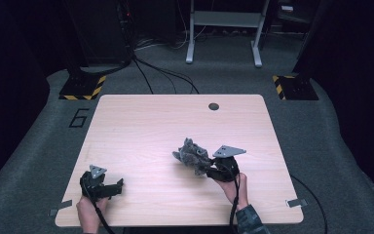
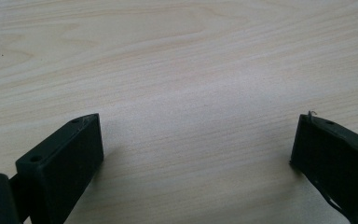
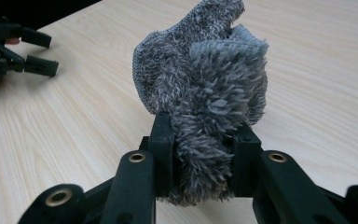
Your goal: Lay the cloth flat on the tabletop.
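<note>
Right gripper (image 3: 201,154) is pinching a fluffy grey cloth (image 3: 205,88) — its two black jaws are pressing into the bunched pile from either side, and the cloth is standing up above them in a crumpled heap. Seen from above, the cloth (image 1: 193,156) is sitting on the wooden table (image 1: 141,126), well short of the round hole (image 1: 214,106) near the far edge and slightly to the hole's left, with the right gripper (image 1: 213,170) just on its near side. Far to the cloth's left, close to the table's near edge, the left gripper (image 1: 119,185) is resting low — jaws spread wide apart, gripping nothing, bare wood showing between them.
</note>
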Demonstrator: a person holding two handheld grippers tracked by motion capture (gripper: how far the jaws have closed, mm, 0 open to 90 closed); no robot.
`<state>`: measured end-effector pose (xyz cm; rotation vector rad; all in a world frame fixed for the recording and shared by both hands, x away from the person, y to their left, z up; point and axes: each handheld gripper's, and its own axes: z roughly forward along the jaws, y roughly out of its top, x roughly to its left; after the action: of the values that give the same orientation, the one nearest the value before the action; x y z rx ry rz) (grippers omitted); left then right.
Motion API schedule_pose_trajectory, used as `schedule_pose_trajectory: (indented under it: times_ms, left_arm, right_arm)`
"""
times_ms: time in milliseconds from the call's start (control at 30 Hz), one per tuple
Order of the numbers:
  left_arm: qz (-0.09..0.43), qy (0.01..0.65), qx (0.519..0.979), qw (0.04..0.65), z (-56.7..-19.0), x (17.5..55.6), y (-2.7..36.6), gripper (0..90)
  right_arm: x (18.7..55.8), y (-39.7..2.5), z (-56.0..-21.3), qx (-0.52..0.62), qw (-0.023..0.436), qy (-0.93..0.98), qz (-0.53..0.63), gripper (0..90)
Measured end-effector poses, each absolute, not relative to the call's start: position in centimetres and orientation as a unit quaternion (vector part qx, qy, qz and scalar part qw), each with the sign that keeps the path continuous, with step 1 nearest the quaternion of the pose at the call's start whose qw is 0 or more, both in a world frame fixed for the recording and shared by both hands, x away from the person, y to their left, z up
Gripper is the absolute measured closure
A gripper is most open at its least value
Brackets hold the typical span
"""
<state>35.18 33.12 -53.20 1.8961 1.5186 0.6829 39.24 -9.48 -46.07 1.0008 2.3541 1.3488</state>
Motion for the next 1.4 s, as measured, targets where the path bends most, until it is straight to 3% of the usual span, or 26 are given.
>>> schedule_pose_trajectory:
  times_ms: [233, 300, 433, 533, 800, 933, 1067, 1100, 1267, 1400]
  left_arm:
    - [0.260, 0.570, 0.718, 0.302, -53.1, 35.1, 33.1, 2.1]
    - [0.270, 0.567, 0.719, 0.298, -53.1, 35.0, 32.9, 2.1]
    - [0.299, 0.554, 0.721, 0.289, -53.1, 34.7, 32.4, 2.2]
    - [0.288, 0.562, 0.718, 0.292, -53.1, 34.8, 32.6, 2.3]
    - [0.255, 0.590, 0.716, 0.273, -52.6, 36.3, 32.4, 2.4]
    - [0.249, 0.590, 0.720, 0.269, -51.8, 37.3, 31.6, 11.8]
    - [0.227, 0.574, 0.724, 0.308, -51.0, 38.3, 30.2, 12.1]
    - [0.201, 0.556, 0.729, 0.346, -50.3, 38.8, 29.3, 12.0]
    - [0.139, 0.498, 0.743, 0.425, -48.8, 39.8, 26.6, 14.4]
    - [0.106, 0.451, 0.763, 0.450, -47.8, 40.6, 23.5, 17.4]
  right_arm:
    - [39.3, -7.6, -47.9, 0.333, 0.113, 0.820, 0.452, 66.7]
    - [39.5, -7.2, -48.5, 0.335, 0.107, 0.828, 0.438, 57.4]
    - [39.7, -7.5, -48.9, 0.350, 0.099, 0.826, 0.431, 29.5]
    - [39.3, -8.5, -47.9, 0.347, 0.104, 0.816, 0.449, 24.1]
    - [39.7, -8.9, -44.0, 0.352, 0.134, 0.810, 0.450, 35.4]
    - [40.0, -7.5, -43.0, 0.337, 0.134, 0.821, 0.440, 39.1]
    - [41.0, -5.9, -42.9, 0.331, 0.132, 0.838, 0.413, 45.7]
    - [41.2, -5.6, -42.9, 0.331, 0.133, 0.840, 0.408, 48.3]
    - [42.2, -4.6, -43.1, 0.323, 0.113, 0.859, 0.381, 54.0]
    - [42.7, -4.0, -43.6, 0.321, 0.108, 0.869, 0.362, 61.0]
